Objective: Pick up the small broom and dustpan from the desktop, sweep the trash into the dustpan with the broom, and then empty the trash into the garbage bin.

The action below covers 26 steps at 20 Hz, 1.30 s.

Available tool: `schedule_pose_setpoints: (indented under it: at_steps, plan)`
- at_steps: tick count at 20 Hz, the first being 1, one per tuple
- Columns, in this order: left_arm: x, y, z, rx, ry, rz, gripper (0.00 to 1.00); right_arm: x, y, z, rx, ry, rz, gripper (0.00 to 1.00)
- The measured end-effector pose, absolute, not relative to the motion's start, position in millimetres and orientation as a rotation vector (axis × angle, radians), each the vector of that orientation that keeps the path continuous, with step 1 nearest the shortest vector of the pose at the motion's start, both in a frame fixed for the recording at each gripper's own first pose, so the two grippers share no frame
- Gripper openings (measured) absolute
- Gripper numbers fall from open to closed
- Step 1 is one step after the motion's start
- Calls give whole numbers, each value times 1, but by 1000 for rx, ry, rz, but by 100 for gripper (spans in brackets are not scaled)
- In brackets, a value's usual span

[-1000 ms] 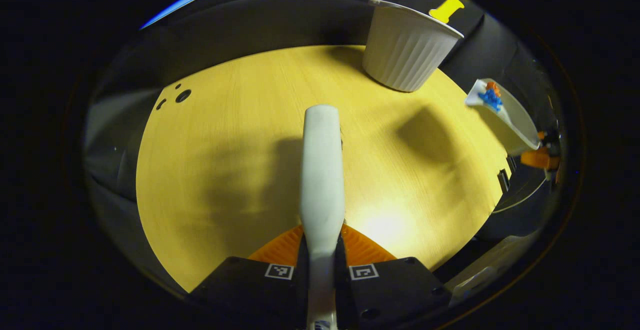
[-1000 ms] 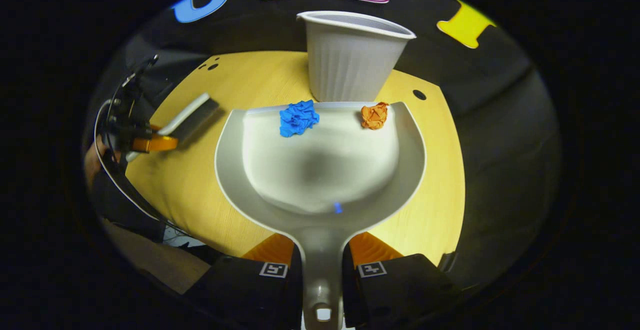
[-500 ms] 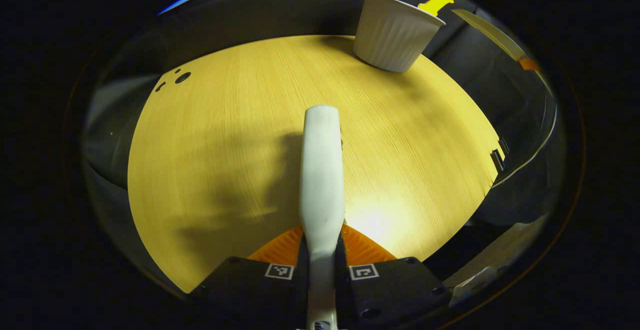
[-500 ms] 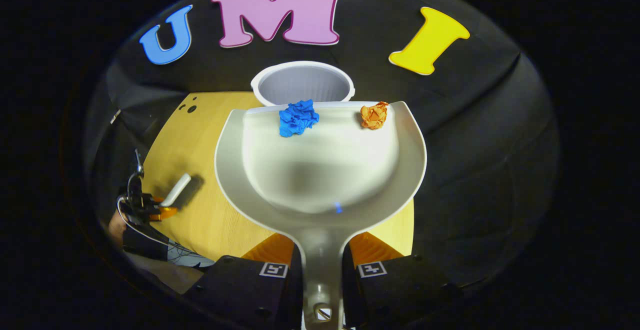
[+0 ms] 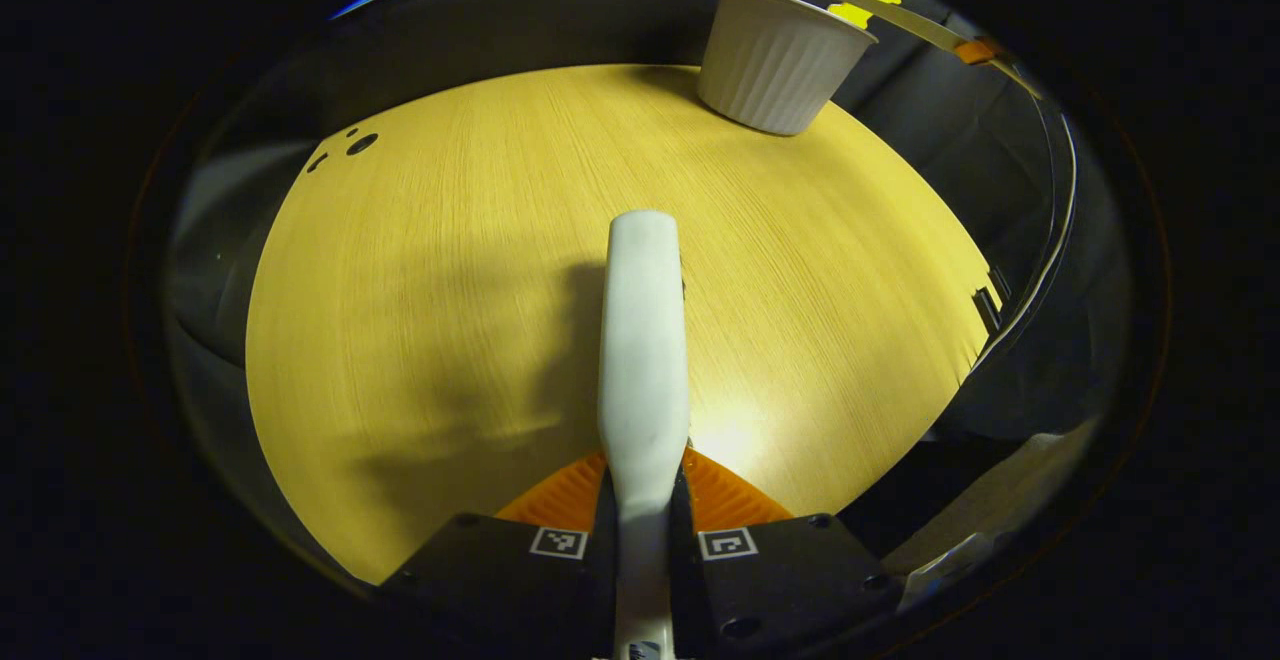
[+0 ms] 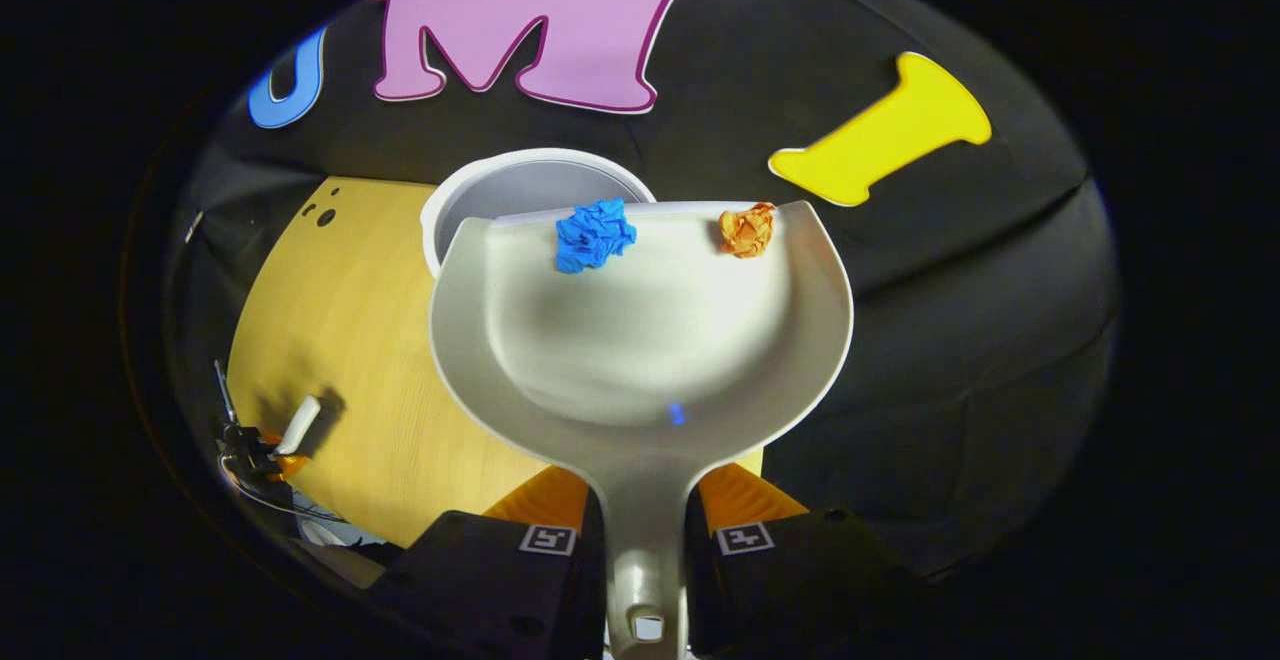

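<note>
- Clamping the dustpan's handle between both fingers, the right gripper (image 6: 645, 520) held the dustpan (image 6: 640, 340) raised well above the table, seen in the right gripper view.
- Two scraps lay at the dustpan's far lip: a crumpled blue paper ball (image 6: 594, 234) left of middle and a crumpled orange paper ball (image 6: 748, 229) near the right corner, well apart from each other.
- Just past that lip, the open mouth of the white ribbed bin (image 6: 520, 190) showed below, partly covered by the dustpan's left front edge; the blue ball sat over its rim, while the orange one sat off to the right of it.
- The left gripper (image 5: 643, 500) was closed on the white broom (image 5: 643, 340), both fingers pressed to its handle, which ran straight ahead over the table; the bristles were hidden from its own camera.
- In the right gripper view, that same gripper and broom appeared small at the lower left, low over the table's near side.
- The table (image 5: 430, 290) was a pale yellow wood-grain top, with soft shadows under the broom and a bright glare spot near the fingers.
- Three small dark holes (image 5: 345, 148) marked its far left part.
- The bin stood at the table's far right edge in the left gripper view, against the black cloth wall (image 6: 950, 270).
</note>
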State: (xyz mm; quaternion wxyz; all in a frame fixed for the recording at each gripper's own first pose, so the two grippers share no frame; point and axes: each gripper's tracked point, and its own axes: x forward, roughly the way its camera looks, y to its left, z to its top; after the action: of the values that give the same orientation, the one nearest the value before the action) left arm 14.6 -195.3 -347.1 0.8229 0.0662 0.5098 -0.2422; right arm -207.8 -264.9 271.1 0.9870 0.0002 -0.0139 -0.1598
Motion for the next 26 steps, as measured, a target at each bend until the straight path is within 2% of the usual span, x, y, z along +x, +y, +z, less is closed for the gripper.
schedule_pose_setpoints:
  at_steps: [1, 2, 4, 9, 10, 12, 13, 15, 20, 25, 26]
  plan:
    - [13, -194, -347, 140, 1087, -514, 26, -205, -266, 276, -28, -11, -333, 41]
    - [13, -193, -348, 142, 1088, -514, 26, -203, -269, 283, -62, 11, -350, 36]
    - [13, -190, -350, 140, 1091, -507, 26, -199, -278, 293, -123, 69, -394, 36]
    - [15, -188, -354, 114, 1098, -498, 26, -196, -291, 302, -261, 247, -455, 36]
    - [16, -188, -355, 114, 1099, -498, 26, -197, -290, 308, -275, 271, -453, 41]
    - [17, -188, -355, 114, 1102, -495, 26, -193, -293, 315, -299, 306, -451, 31]
    - [17, -189, -355, 113, 1104, -495, 26, -194, -295, 318, -320, 327, -457, 36]
    - [18, -189, -357, 112, 1109, -495, 26, -193, -296, 321, -362, 376, -462, 36]
    - [20, -190, -360, 109, 1119, -488, 26, -184, -295, 337, -423, 439, -447, 36]
    - [22, -191, -360, 111, 1125, -474, 26, -179, -294, 342, -452, 430, -444, 36]
    - [22, -191, -360, 117, 1125, -472, 26, -180, -294, 342, -452, 421, -444, 31]
